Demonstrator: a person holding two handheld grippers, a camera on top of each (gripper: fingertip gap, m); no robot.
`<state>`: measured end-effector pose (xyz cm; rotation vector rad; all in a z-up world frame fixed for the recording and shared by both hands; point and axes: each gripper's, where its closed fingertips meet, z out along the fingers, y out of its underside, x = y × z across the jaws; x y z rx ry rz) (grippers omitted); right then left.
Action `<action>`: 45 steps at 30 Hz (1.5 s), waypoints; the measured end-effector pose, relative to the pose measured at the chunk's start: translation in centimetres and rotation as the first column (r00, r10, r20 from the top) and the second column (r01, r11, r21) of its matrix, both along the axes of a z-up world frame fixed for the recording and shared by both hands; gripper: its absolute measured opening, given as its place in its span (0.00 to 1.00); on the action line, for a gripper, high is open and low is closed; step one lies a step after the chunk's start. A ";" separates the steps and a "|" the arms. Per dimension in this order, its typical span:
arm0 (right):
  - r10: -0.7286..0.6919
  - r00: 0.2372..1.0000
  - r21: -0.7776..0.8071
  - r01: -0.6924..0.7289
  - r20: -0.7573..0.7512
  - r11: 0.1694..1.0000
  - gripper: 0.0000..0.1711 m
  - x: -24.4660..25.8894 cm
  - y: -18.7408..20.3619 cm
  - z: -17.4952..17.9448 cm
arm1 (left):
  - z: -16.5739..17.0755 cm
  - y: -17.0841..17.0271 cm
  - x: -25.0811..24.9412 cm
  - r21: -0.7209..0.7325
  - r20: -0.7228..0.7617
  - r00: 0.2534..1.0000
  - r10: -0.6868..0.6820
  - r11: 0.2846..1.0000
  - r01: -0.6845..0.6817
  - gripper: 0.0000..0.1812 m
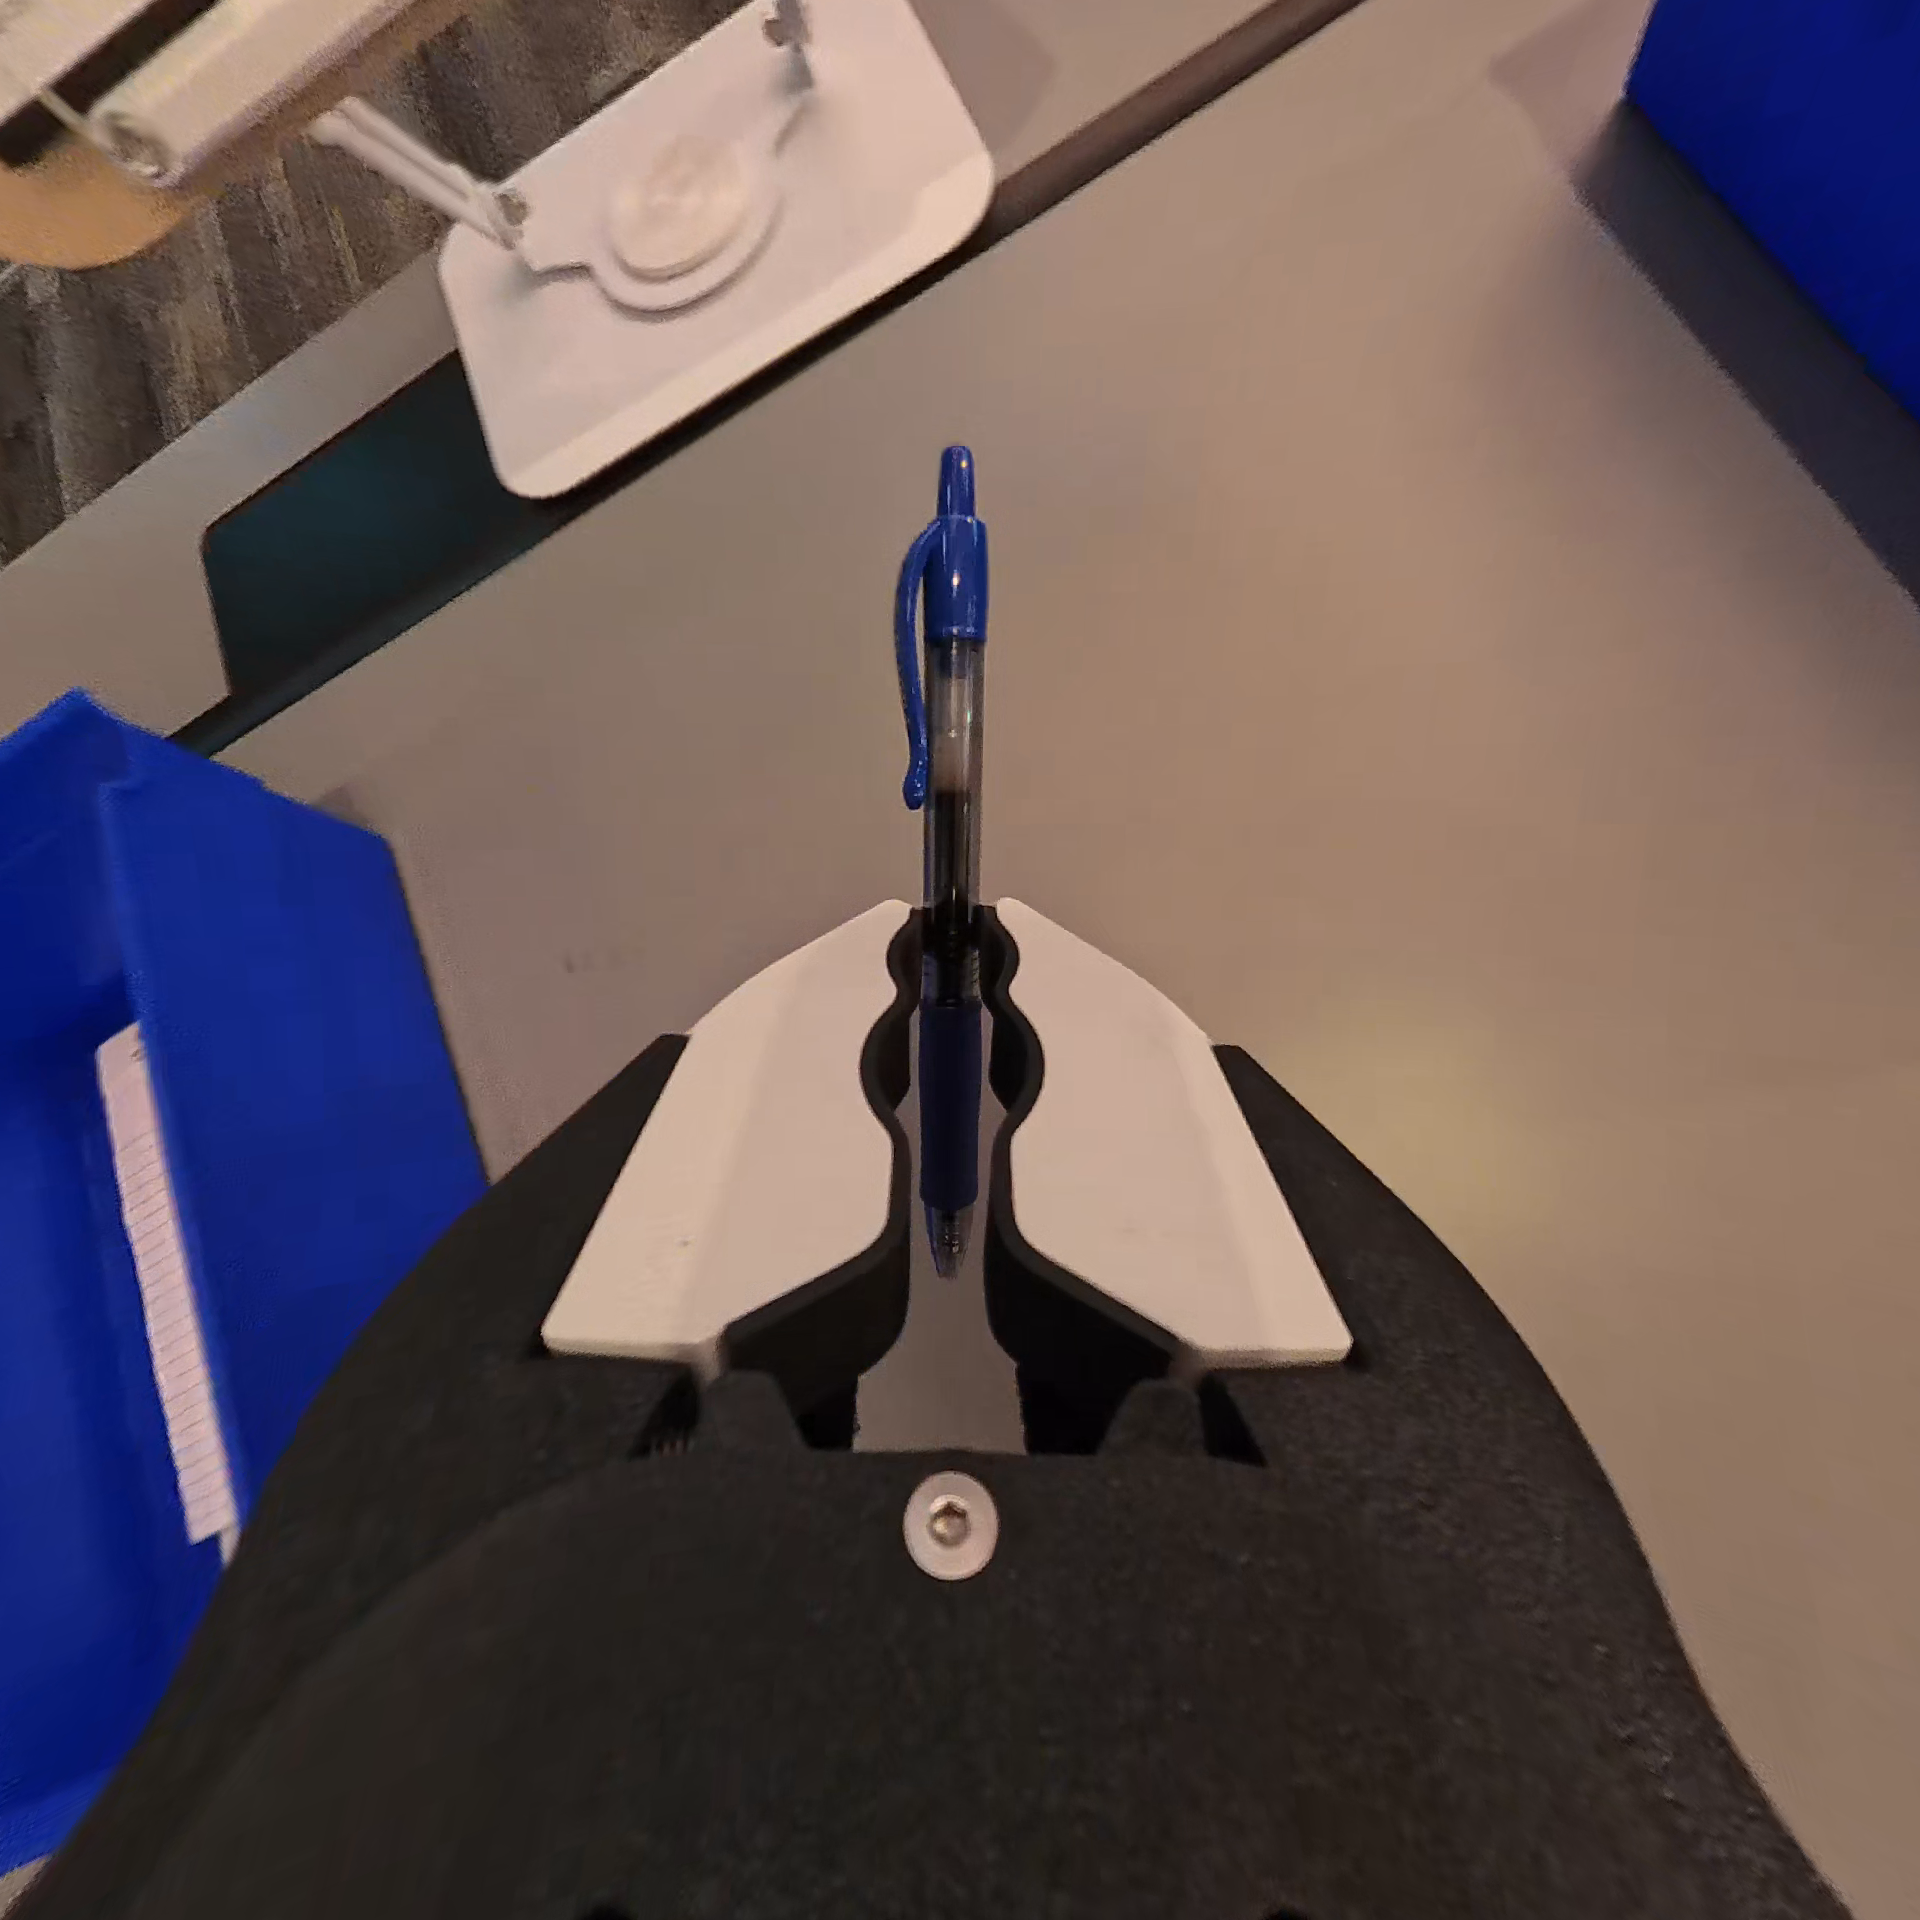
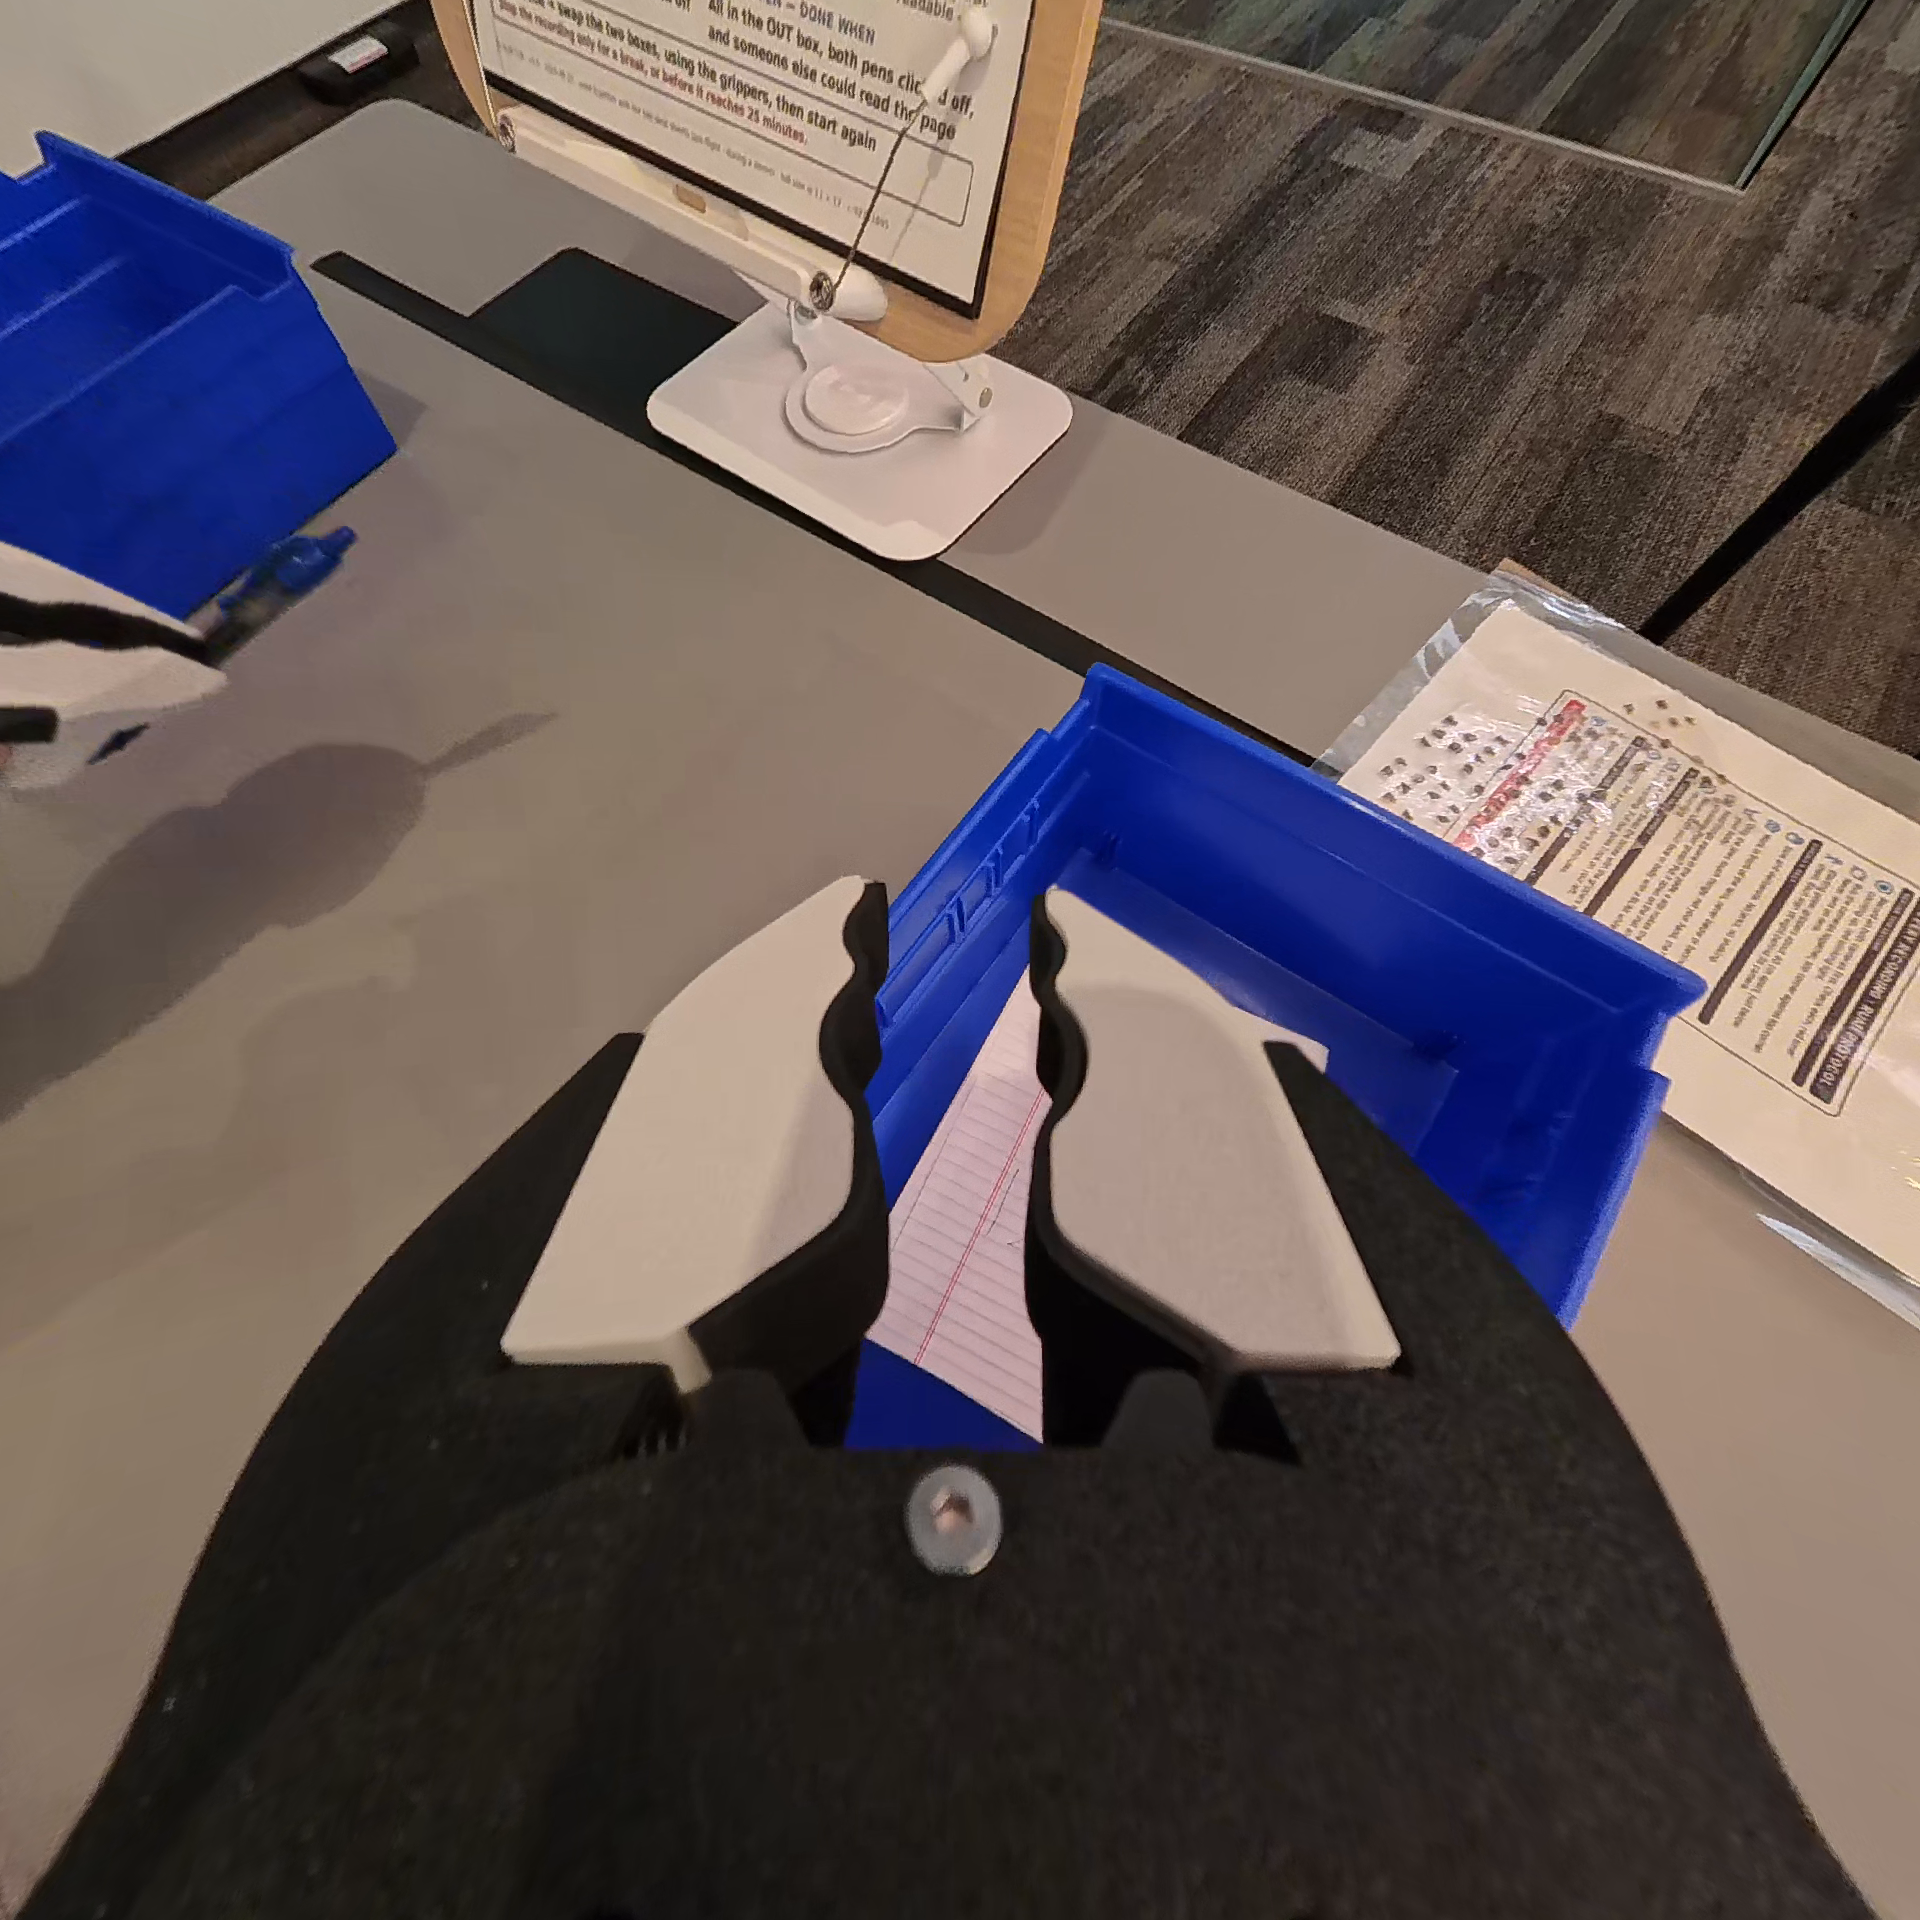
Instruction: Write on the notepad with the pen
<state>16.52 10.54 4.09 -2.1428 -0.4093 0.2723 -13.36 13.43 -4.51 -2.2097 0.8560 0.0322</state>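
Observation:
My left gripper (image 1: 951, 914) is shut on a blue click pen (image 1: 951, 727). The pen lies along the jaws, its clicker end pointing away from the camera and its tip back between the fingers. It is held above the grey table (image 1: 1351, 831). A lined notepad (image 2: 977, 1226) lies inside a blue bin (image 2: 1351, 935). My right gripper (image 2: 961, 904) is open and empty, hovering over that bin's left wall with the notepad showing between its fingers. The left gripper (image 2: 94, 655) with the pen (image 2: 281, 571) also shows at the left edge of the right wrist view.
A second blue bin (image 2: 156, 395) stands at the far left of the table. In the left wrist view a blue bin (image 1: 208, 1039) holding lined paper (image 1: 166, 1299) is at the left. A white stand base (image 2: 862, 457) carries an instruction board. A laminated sheet (image 2: 1662, 894) lies at the right. My right fingertips sit around 30 cm from my left ones.

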 end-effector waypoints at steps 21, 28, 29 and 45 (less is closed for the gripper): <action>0.021 0.999 -0.038 -0.023 -0.038 0.999 0.15 0.7 -0.1 -1.3 | -8.6 -5.4 12.8 -0.407 0.275 0.961 -0.005 0.905 0.121 0.05; 0.045 0.998 -0.044 -0.047 -0.049 0.998 0.15 0.4 -0.1 -1.6 | -11.0 -4.9 12.6 -0.424 0.211 0.976 0.062 0.905 0.034 0.05; 0.046 0.998 -0.045 -0.049 -0.049 0.998 0.15 0.4 -0.1 -1.6 | -11.0 -4.8 12.7 -0.417 0.203 0.977 0.064 0.908 0.027 0.05; 0.009 0.996 -0.070 -0.015 -0.094 0.997 0.15 1.7 -0.3 -2.2 | -10.3 -4.0 12.5 -0.381 0.209 0.976 0.068 0.925 0.017 0.15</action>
